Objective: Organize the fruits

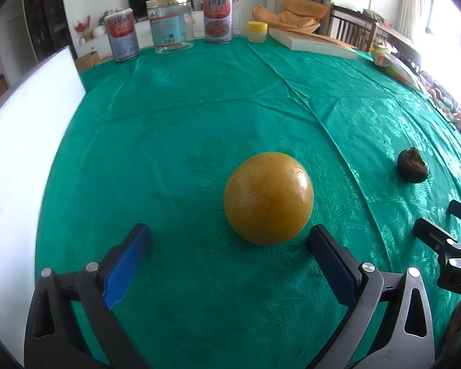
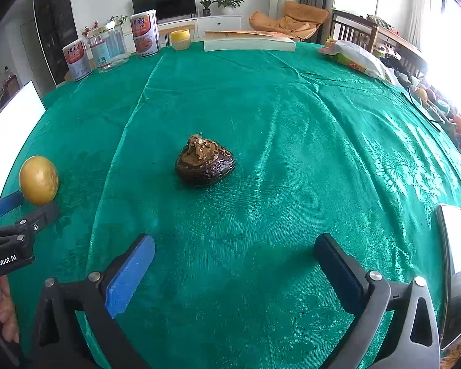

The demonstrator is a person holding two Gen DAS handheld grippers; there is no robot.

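A round yellow-orange fruit [image 1: 268, 198] sits on the green tablecloth [image 1: 199, 107], just ahead of my left gripper [image 1: 230, 236], which is open and empty; the fruit lies toward its right finger. A dark wrinkled dried fruit [image 2: 205, 163] sits in the middle of the cloth, well ahead of my right gripper [image 2: 235, 246], which is open and empty. The dried fruit also shows in the left wrist view [image 1: 412, 166], and the yellow fruit in the right wrist view [image 2: 38, 180]. The left gripper's fingers [image 2: 6, 204] appear at the left edge there, open beside the yellow fruit.
A white board [image 1: 24, 160] stands at the table's left. Two tins [image 1: 218, 18], a clear jar [image 1: 170, 23], a small yellow pot [image 1: 257, 31] and a flat book [image 1: 313, 43] line the far edge. A plastic bag [image 2: 356, 57] lies far right. A phone [image 2: 451, 258] lies near right.
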